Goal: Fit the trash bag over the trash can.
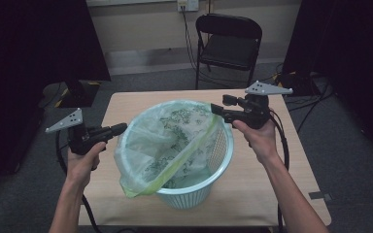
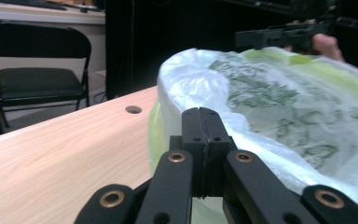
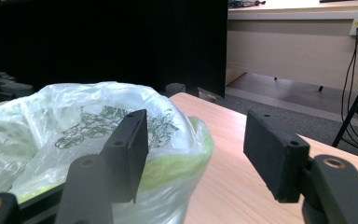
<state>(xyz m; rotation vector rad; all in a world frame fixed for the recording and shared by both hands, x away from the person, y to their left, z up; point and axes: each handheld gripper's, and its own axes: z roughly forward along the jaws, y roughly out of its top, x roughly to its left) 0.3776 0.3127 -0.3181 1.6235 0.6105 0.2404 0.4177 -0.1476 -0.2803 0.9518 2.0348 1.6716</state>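
They're fitting the thin green-printed plastic bag [image 1: 175, 141] over the pale mesh plastic basket [image 1: 218, 160]. The left gripper [image 2: 200, 140] is pressed together, empty; the right gripper [image 3: 193, 149] is spread beside the rim. Next, I reckon, the loose edge needs pinching and pulling down.

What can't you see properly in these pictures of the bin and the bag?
- Bottom of the laundry-style basket: high view, hidden by the plastic bag.
- Whether the left gripper pinches any bag film: left gripper view, its shut jaws block the spot.
- Print on the bag: every view, too small and crumpled to read.
- Table front edge: high view, cut off by the forearms and the frame's bottom.
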